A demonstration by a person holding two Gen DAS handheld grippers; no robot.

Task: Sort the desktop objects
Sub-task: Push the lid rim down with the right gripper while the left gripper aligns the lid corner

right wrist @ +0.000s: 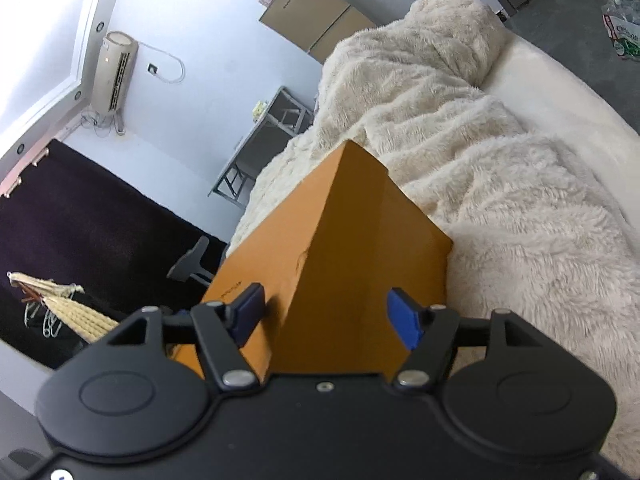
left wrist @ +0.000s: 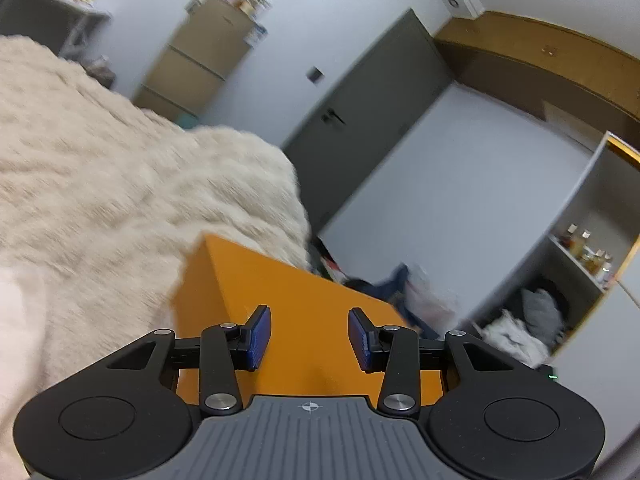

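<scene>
Left wrist view: left gripper (left wrist: 309, 334) jaws spread over orange box (left wrist: 304, 300) | right gripper (right wrist: 332, 318) jaws spread astride box corner, contact unclear | box beside fluffy cream blanket (right wrist: 460, 152)

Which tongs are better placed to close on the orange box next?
Probably right: the right tongs straddle the orange box corner, one pad seemingly touching. The left tongs hang open over its flat face.

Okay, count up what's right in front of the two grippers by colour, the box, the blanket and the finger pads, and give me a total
Orange: 1, the box.
Cream: 1, the fluffy blanket.
Blue: 4 finger pads, two on the left gripper and two on the right gripper.
Total: 6.
</scene>
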